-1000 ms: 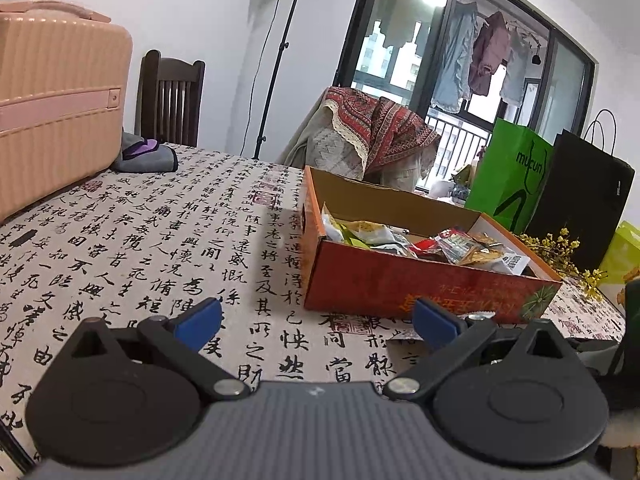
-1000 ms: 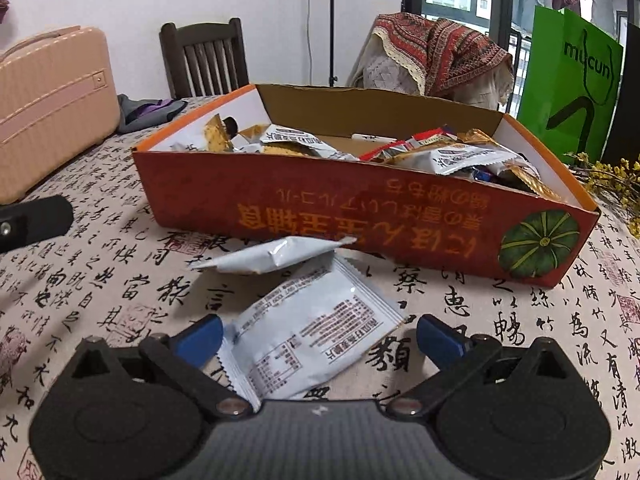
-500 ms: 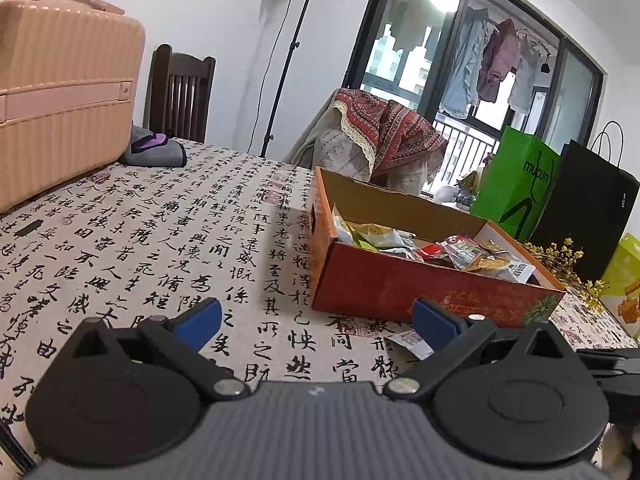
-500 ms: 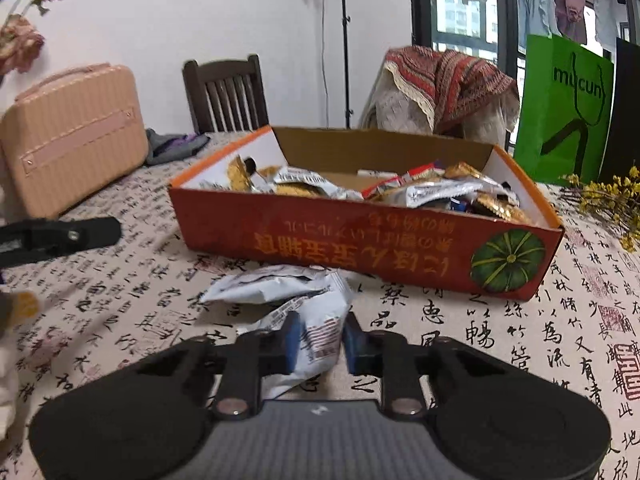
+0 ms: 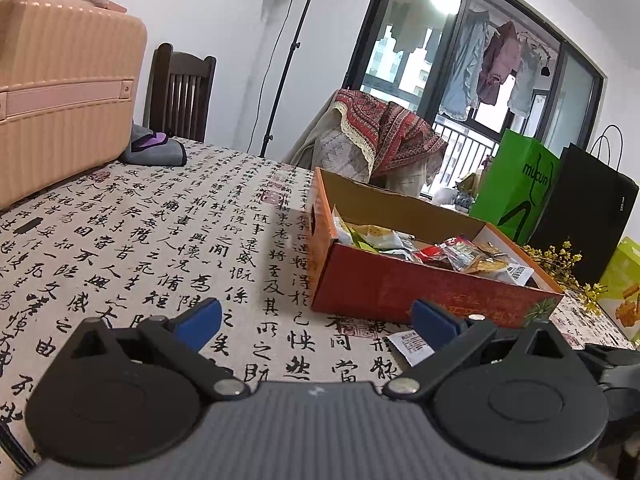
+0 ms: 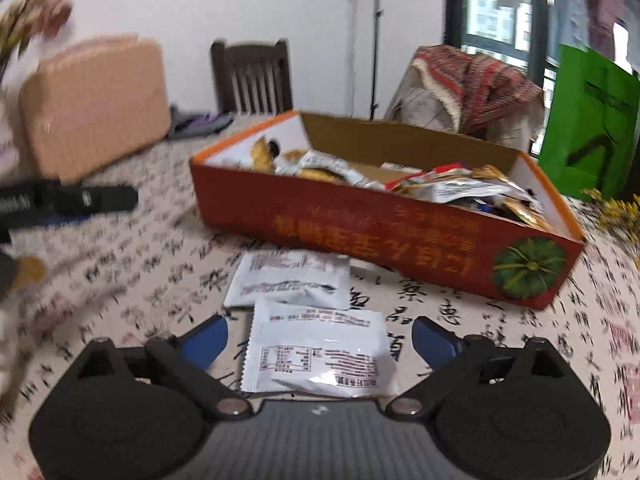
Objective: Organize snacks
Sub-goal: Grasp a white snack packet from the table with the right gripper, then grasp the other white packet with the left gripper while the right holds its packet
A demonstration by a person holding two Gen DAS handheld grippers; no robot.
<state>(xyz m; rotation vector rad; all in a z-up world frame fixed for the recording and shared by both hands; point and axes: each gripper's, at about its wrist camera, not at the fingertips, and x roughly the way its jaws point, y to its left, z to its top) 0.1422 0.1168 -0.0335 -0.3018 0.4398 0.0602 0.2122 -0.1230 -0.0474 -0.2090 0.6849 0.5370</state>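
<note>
Calligraphy tablecloth [image 6: 120,292] bears two white packets [image 6: 316,356] between right gripper [image 6: 320,332] fingers just spread; left gripper [image 5: 316,320] fingers released.

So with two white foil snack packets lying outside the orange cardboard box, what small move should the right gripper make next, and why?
Probably close on the nearer white foil snack packet. The right gripper has just reopened, its jaws wide with that packet lying flat between them, unpressed, while the orange cardboard box of snacks sits just beyond.
</note>
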